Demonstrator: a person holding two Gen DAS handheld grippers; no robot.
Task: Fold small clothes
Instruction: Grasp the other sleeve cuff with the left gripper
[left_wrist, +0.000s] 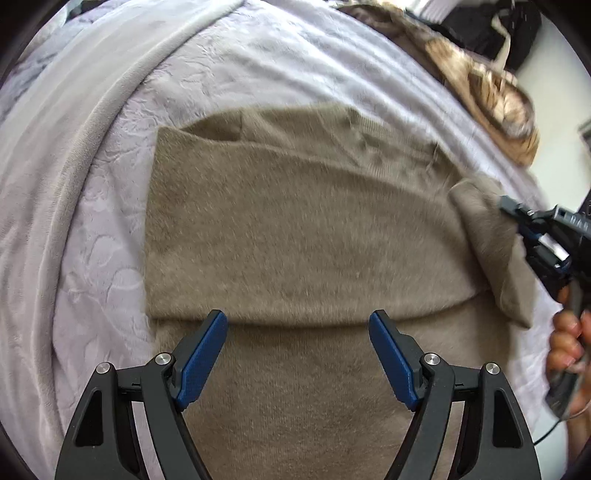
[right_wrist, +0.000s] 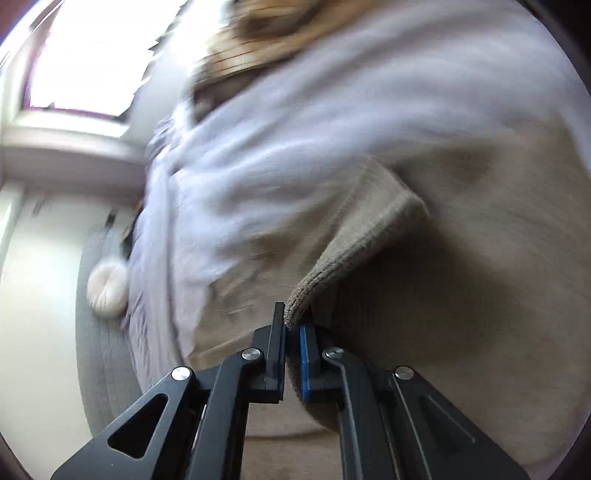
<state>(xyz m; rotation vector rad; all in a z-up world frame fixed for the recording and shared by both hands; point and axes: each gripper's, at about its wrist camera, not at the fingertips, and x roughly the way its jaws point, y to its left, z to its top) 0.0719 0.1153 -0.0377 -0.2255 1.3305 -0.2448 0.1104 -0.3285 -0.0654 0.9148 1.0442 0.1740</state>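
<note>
The left gripper hangs with its blue-padded jaws spread wide and nothing between them, tips over a folded edge of the fuzzy taupe knitted sweater. That sweater lies partly folded on a pale lilac embossed plush blanket, which surrounds it from seven through one o'clock. At three o'clock in the left wrist view, the right gripper is pinched together on the sweater's ribbed cuff, with a hand on its handle at four o'clock. A brown and cream patterned throw lies on the blanket at one o'clock. In the right wrist view, a round cream tufted cushion sits at nine o'clock.
</note>
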